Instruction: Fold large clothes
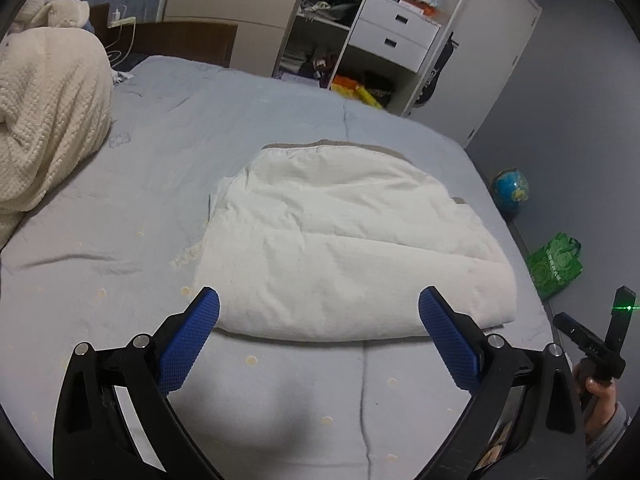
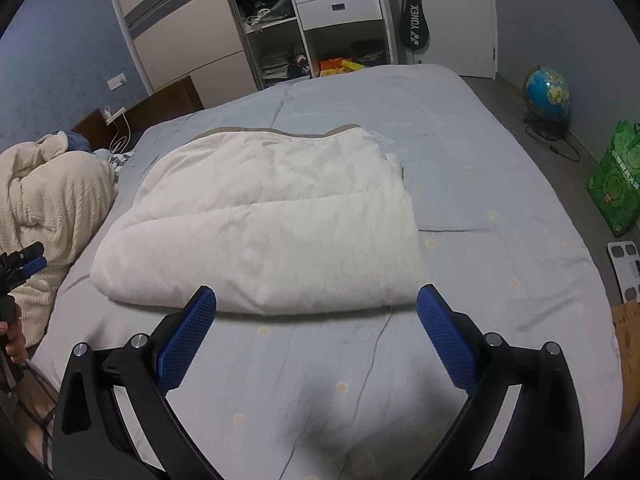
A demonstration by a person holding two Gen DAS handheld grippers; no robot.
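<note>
A large white padded garment [image 1: 344, 240] lies folded into a thick block in the middle of the grey-blue bed [image 1: 160, 128]; it also shows in the right wrist view [image 2: 272, 224]. A tan edge shows along its far side. My left gripper [image 1: 319, 300] is open and empty, hovering just above the garment's near edge. My right gripper [image 2: 316, 298] is open and empty, also just short of the near edge. The right gripper's body shows at the lower right of the left wrist view [image 1: 596, 344], and the left gripper at the left edge of the right wrist view [image 2: 22, 264].
A cream knitted blanket [image 1: 48, 120] is heaped on the bed's left side. An open wardrobe with white drawers [image 1: 396, 36] stands beyond the bed. A globe [image 2: 547, 92], a green bag [image 2: 618, 184] and a scale [image 2: 626, 272] sit on the floor to the right.
</note>
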